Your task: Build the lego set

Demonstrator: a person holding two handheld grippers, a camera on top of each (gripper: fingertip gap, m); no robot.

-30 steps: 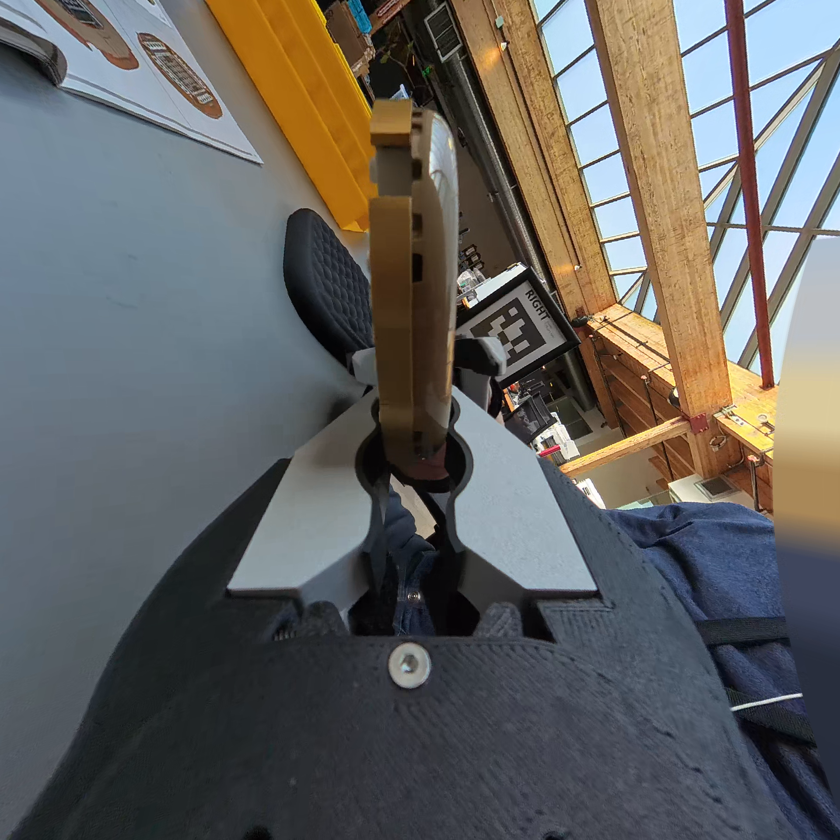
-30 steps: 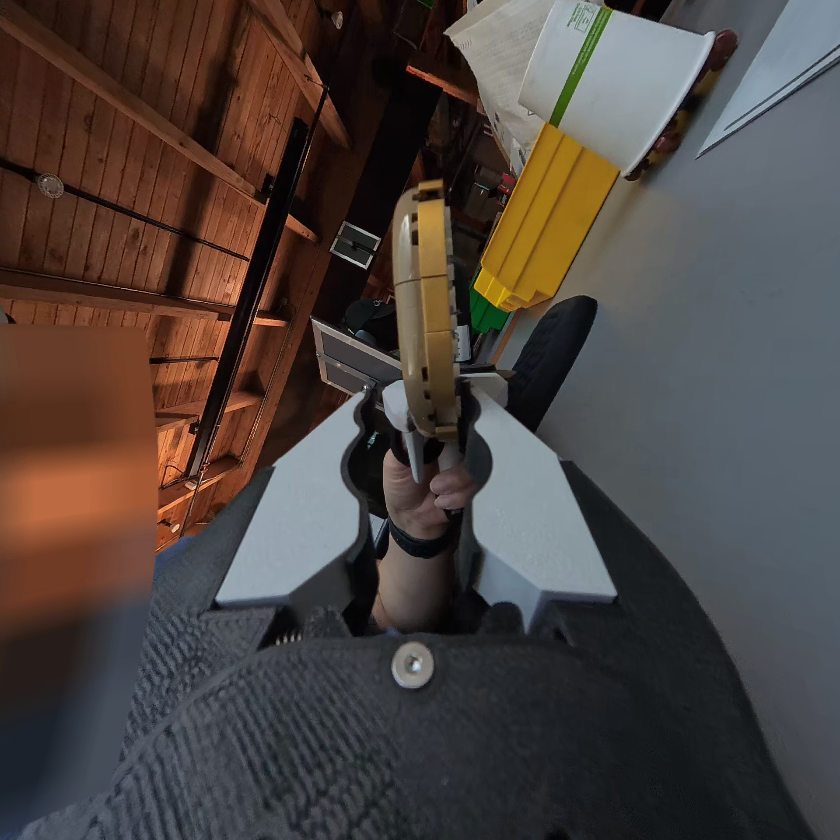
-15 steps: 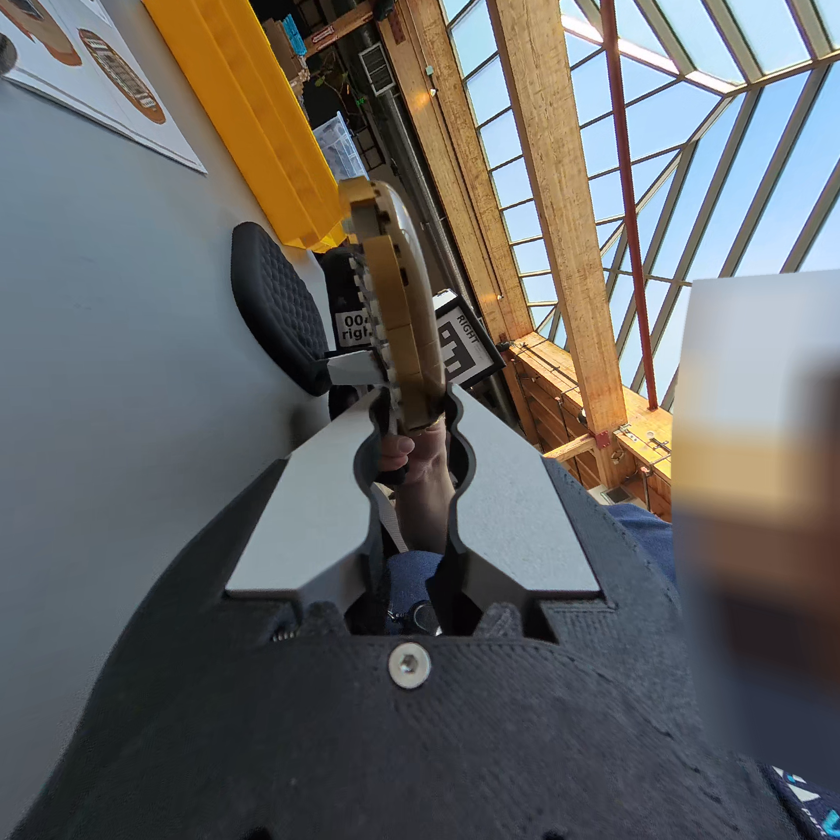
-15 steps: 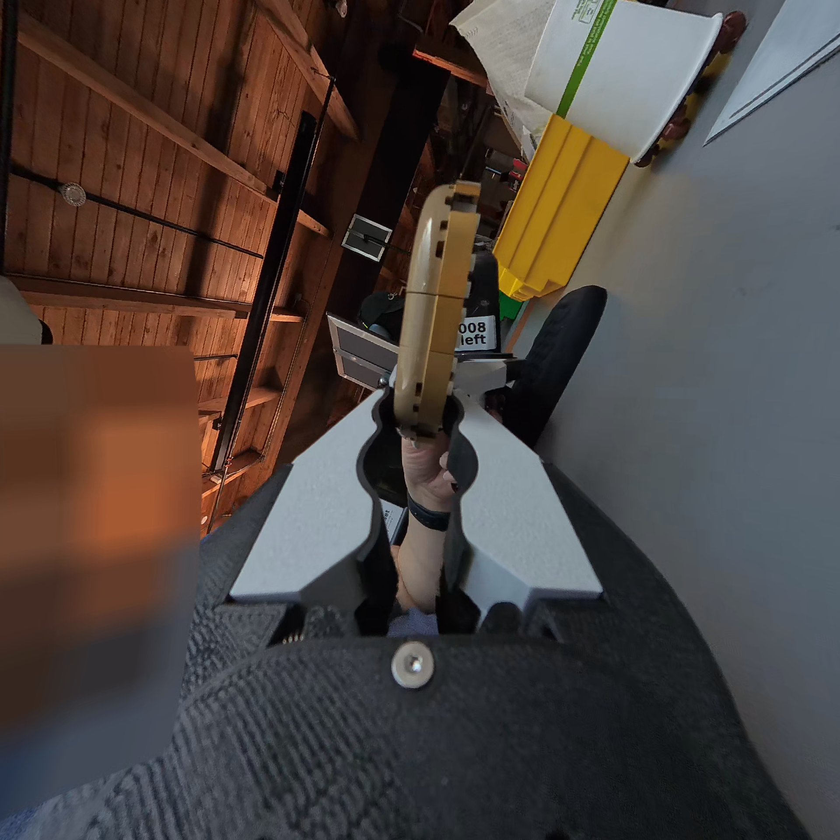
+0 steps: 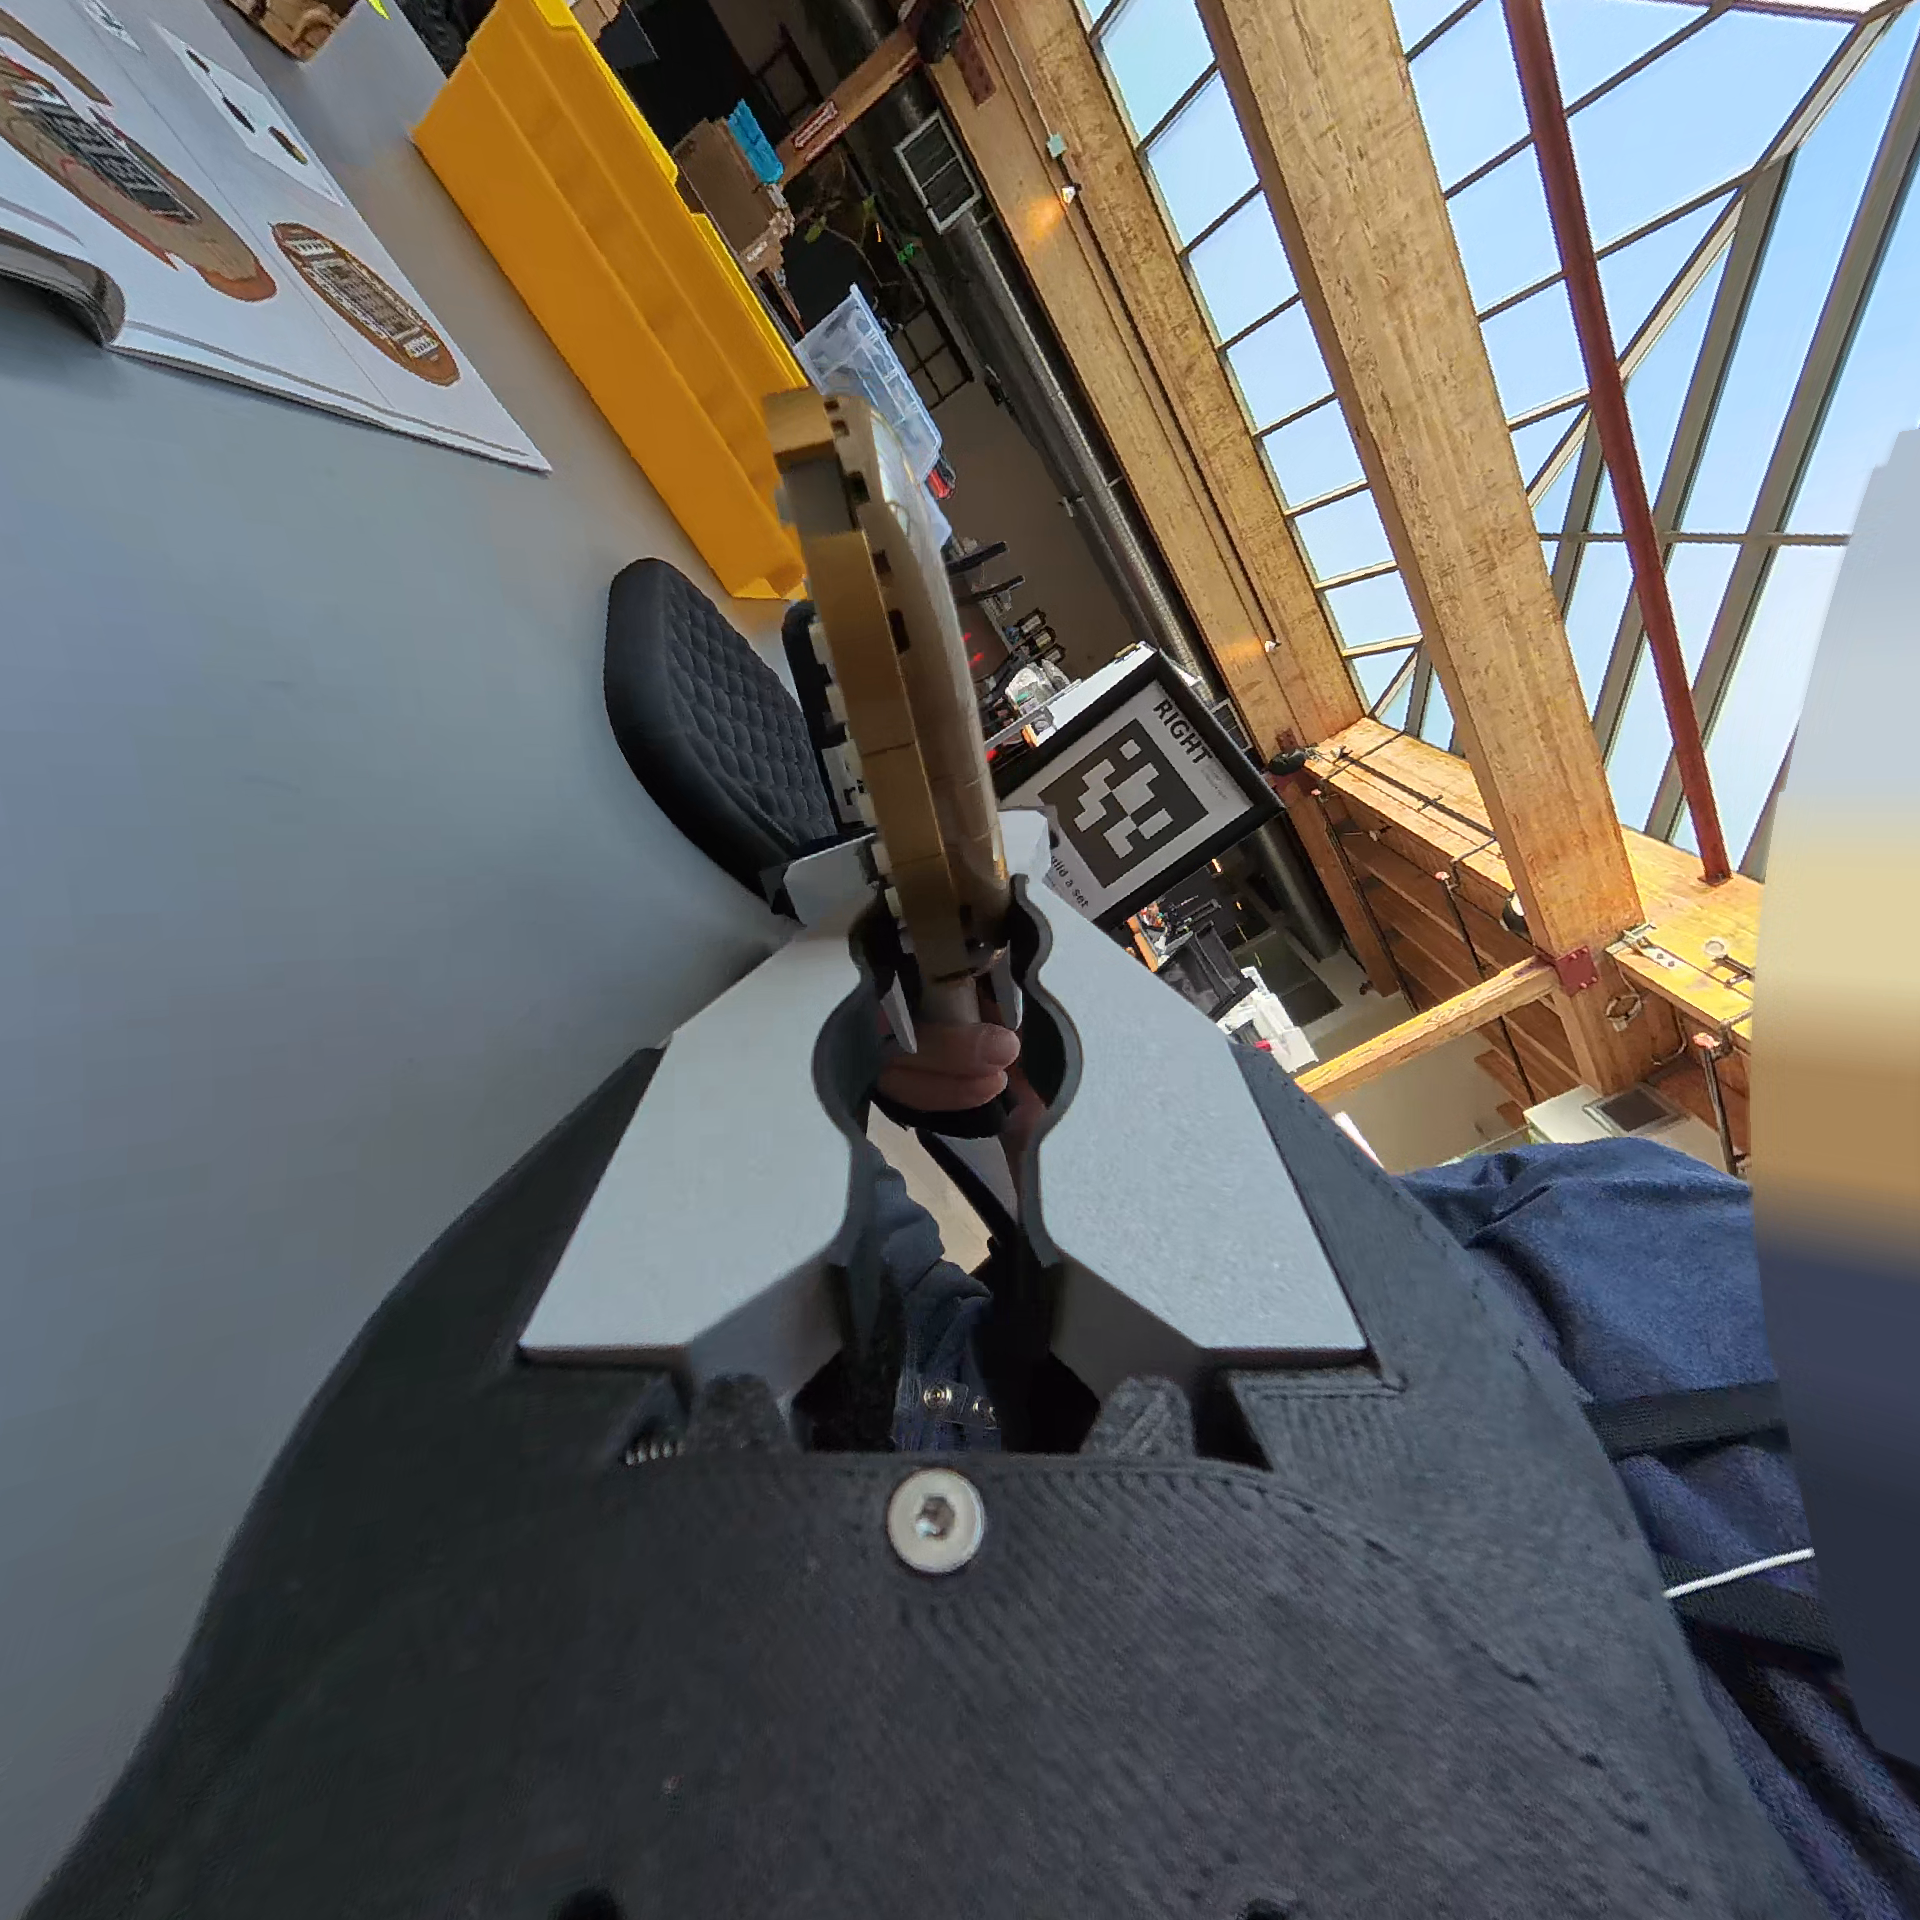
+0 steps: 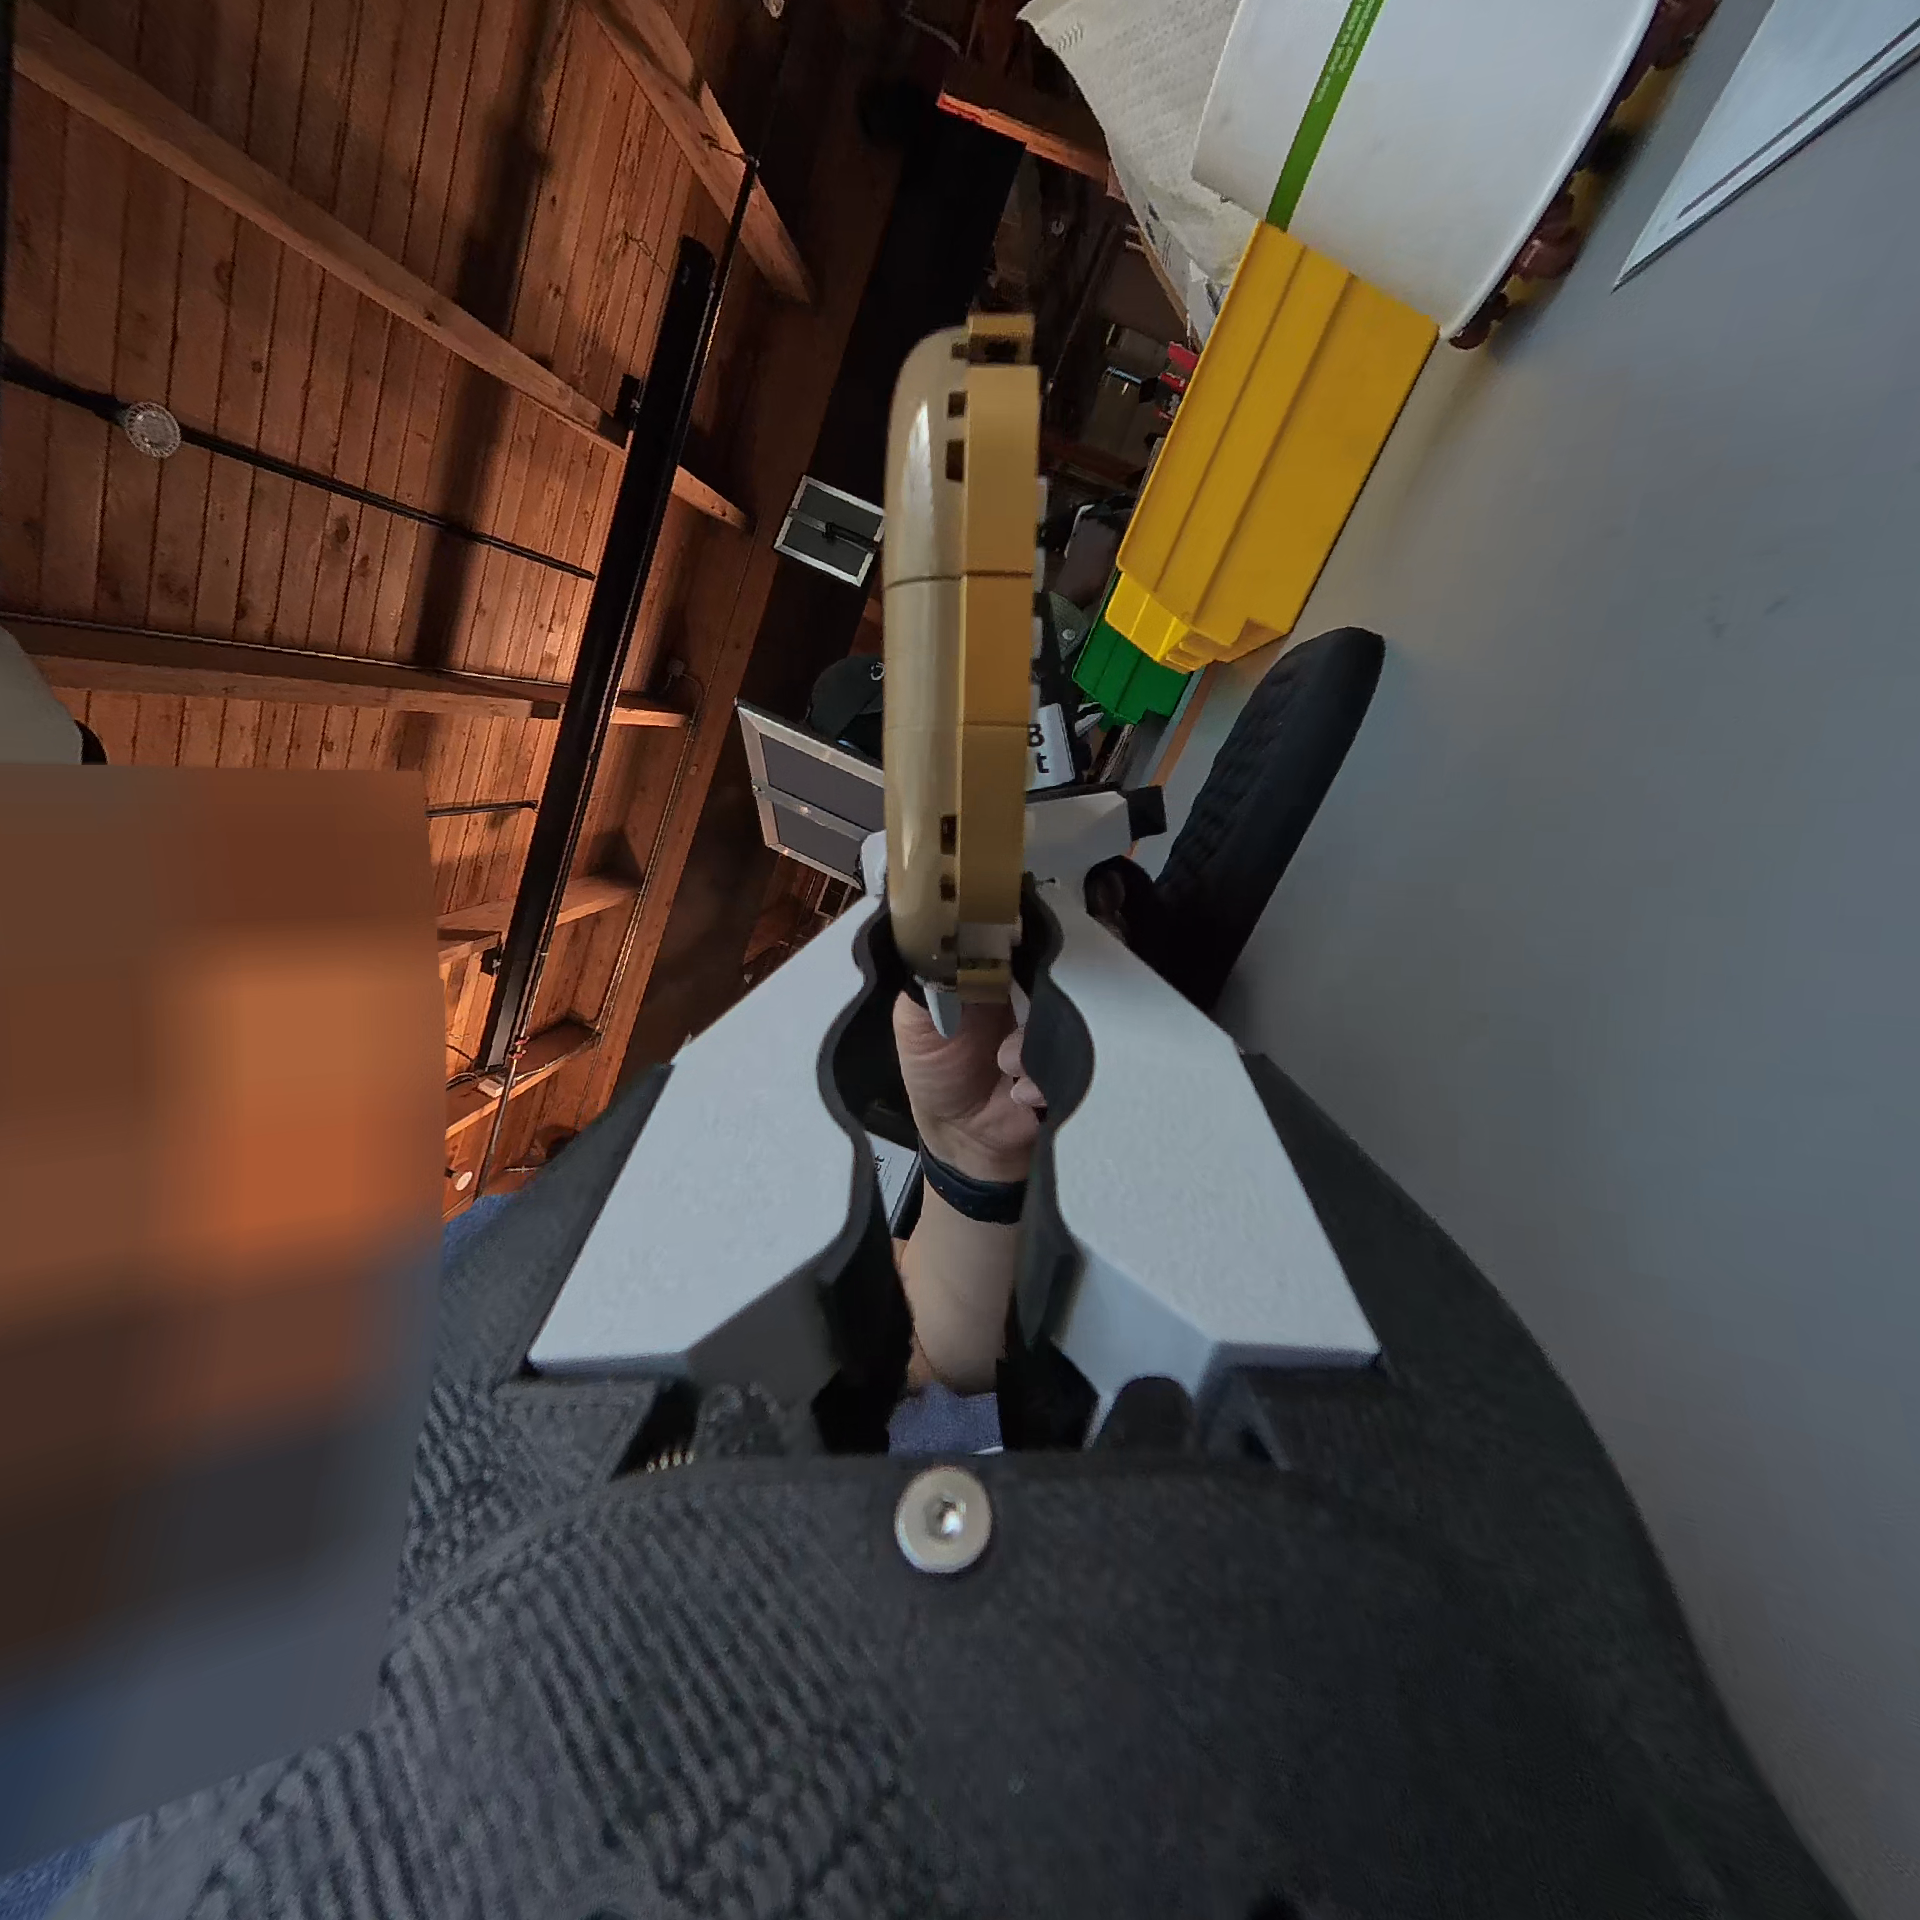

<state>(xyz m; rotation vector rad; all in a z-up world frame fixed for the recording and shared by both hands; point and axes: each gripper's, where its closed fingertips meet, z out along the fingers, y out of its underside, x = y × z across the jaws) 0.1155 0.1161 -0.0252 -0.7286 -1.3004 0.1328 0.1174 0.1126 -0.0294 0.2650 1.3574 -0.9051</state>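
The left gripper (image 5: 940, 940) is closed tight on the bottom edge of the tan lego piece (image 5: 894, 665), and the right gripper (image 6: 961, 940) is closed on it too, from the other side. The piece is flat and rounded, and it stands up thin between both pairs of jaws, seen on its edge. It is up in the air, away from the gray table (image 5: 260, 727). I think the piece could slip or twist, because each gripper holds only a small bit near the rim. If one gripper pulls or turns harder than the other, the bricks could pop apart, and little parts could fall. Squeezing too hard at the edge could also push a brick loose. Just past the piece, in the left view, sits a black pad (image 5: 717, 727) on the table. Beyond it is a yellow bin (image 5: 623, 291), and the building booklet (image 5: 229, 260) lies open farther off. In the right view, a white tub (image 6: 1455, 135) sits past the yellow bin (image 6: 1268, 457).
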